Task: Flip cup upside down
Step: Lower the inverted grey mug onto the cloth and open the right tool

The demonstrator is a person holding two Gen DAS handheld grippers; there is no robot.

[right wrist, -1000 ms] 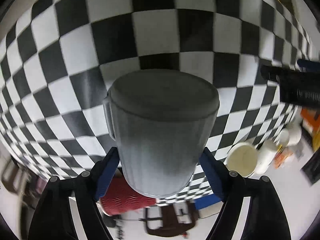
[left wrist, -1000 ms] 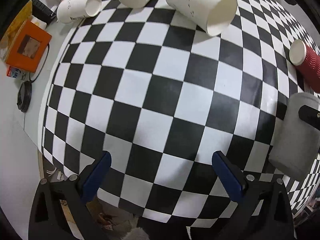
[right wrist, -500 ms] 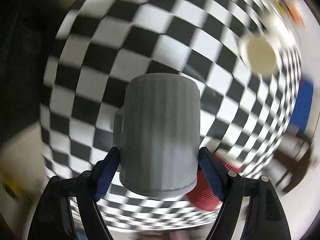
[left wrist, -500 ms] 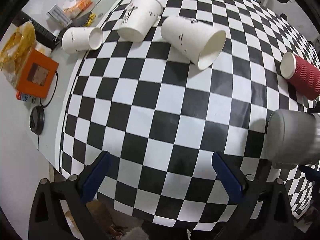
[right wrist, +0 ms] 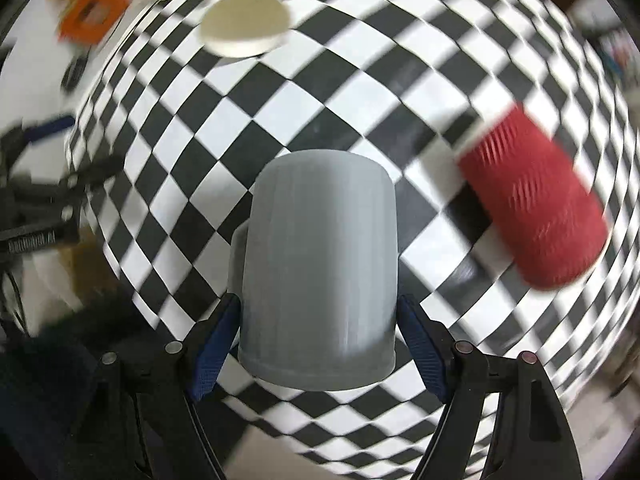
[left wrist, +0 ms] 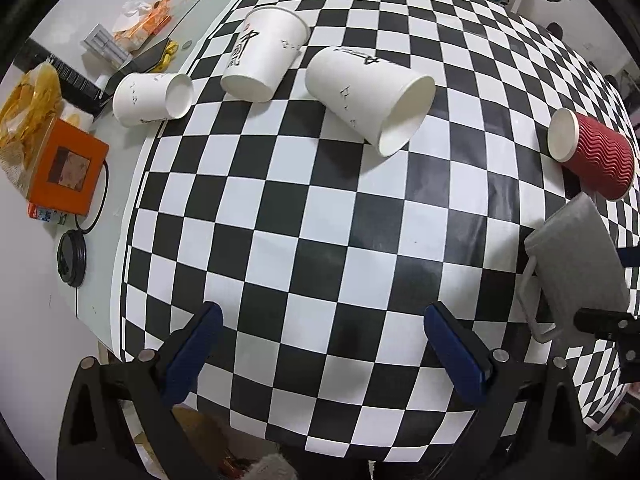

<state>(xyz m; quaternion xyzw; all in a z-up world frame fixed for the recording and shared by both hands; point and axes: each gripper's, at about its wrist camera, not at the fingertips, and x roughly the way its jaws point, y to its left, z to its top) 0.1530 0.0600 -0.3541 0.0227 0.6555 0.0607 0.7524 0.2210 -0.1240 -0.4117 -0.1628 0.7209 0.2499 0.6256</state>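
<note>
Right tongs (right wrist: 318,344) clamp the grey mug (right wrist: 320,276) by its sides, blue pads pressed to the wall near one end, far end pointing away from the camera. In the left wrist view the mug (left wrist: 576,264) sits tilted at the right edge, handle facing left; can't tell if it touches the checkered surface (left wrist: 320,240). Judged mid-flip: finish the wrist roll until the rim faces down, lower flat, only then release. Keep the squeeze firm, since the smooth wall could slip. Left tongs (left wrist: 320,356) wide, holding nothing, hanging over the near edge.

Red ribbed cup (right wrist: 532,204) lies on its side just right of the mug; it is the nearest obstacle. White paper cups (left wrist: 372,98) lie far, well apart. Orange box (left wrist: 68,168) is off to the left.
</note>
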